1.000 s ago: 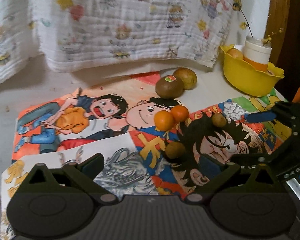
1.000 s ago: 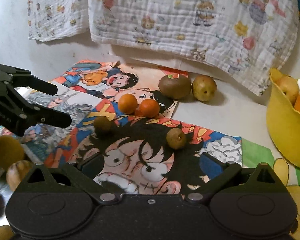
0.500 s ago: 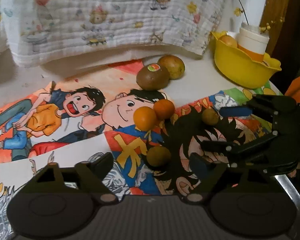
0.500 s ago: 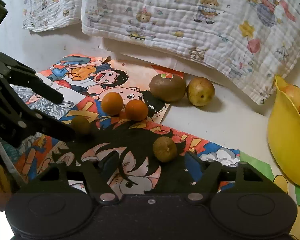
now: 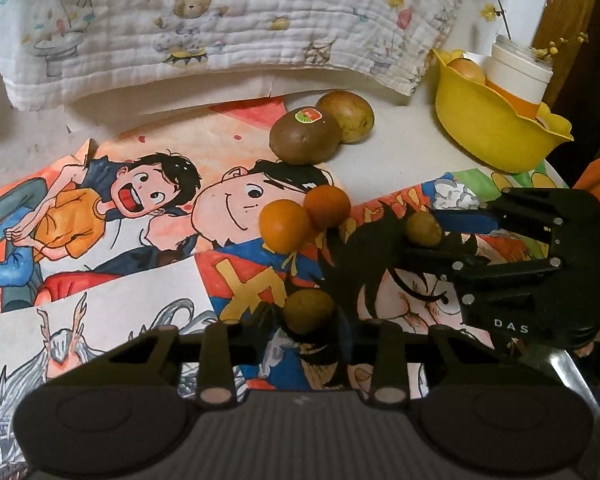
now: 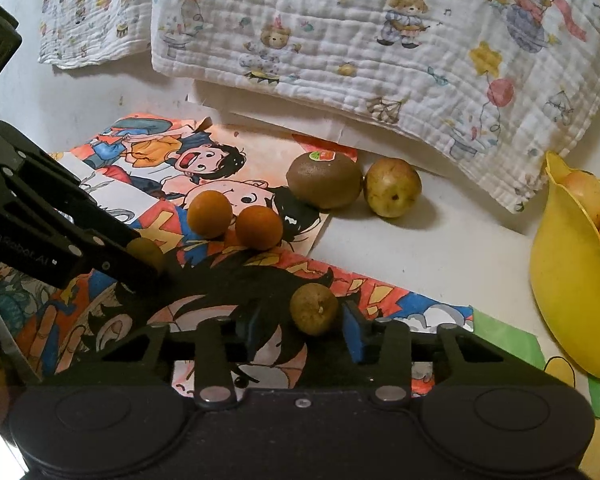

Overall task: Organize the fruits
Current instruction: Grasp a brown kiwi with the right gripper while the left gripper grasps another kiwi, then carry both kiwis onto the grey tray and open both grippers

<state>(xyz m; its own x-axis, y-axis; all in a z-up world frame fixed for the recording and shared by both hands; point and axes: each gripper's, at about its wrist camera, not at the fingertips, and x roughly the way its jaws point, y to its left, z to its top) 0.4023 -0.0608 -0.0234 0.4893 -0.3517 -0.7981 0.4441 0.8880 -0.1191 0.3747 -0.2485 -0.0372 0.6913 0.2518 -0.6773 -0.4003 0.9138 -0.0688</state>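
Several fruits lie on cartoon posters. In the left wrist view my left gripper (image 5: 308, 322) is open, its fingers on either side of a small brown-green fruit (image 5: 308, 312). In the right wrist view my right gripper (image 6: 306, 322) is open around another small brown-green fruit (image 6: 314, 308); that fruit also shows in the left wrist view (image 5: 422, 230). Two small oranges (image 5: 286, 224) (image 5: 326, 206) sit touching at mid-table. A kiwi with a sticker (image 5: 304, 134) and a yellow-brown pear (image 5: 350, 116) lie behind them.
A yellow bowl (image 5: 488, 120) holding a fruit and a white-orange cup stands at the back right. A patterned white cloth (image 5: 228, 20) hangs along the back. The left gripper's body (image 6: 40, 220) crosses the right wrist view's left side.
Both grippers have moved forward and down. Each small brown-green fruit now lies between a gripper's fingers, and the fingers have narrowed around them.
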